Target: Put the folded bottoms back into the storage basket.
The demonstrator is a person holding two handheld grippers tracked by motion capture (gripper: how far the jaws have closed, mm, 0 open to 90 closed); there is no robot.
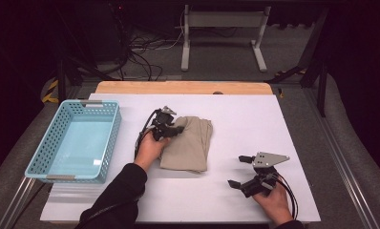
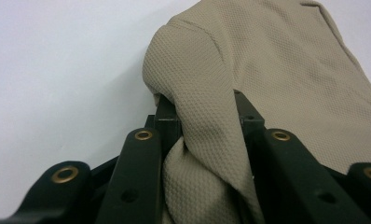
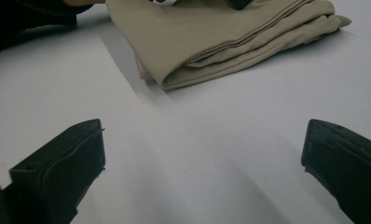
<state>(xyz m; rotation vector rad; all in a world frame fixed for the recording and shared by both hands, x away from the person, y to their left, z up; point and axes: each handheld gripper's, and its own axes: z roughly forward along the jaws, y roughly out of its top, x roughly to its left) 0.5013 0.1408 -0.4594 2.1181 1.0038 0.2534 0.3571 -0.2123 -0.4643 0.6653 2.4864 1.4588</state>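
Two tongs: left (image 2: 206,116) pinches beige cloth (image 1: 188,143), right (image 1: 239,171) gapes

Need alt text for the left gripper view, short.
The left gripper has its two black jaws shut on a bunched fold of a tan cloth, seen close up. The rest of the cloth lies on the white table behind.

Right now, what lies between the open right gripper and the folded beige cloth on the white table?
Nothing: in the right gripper view, bare white table stretches from the right gripper to the folded beige cloth.
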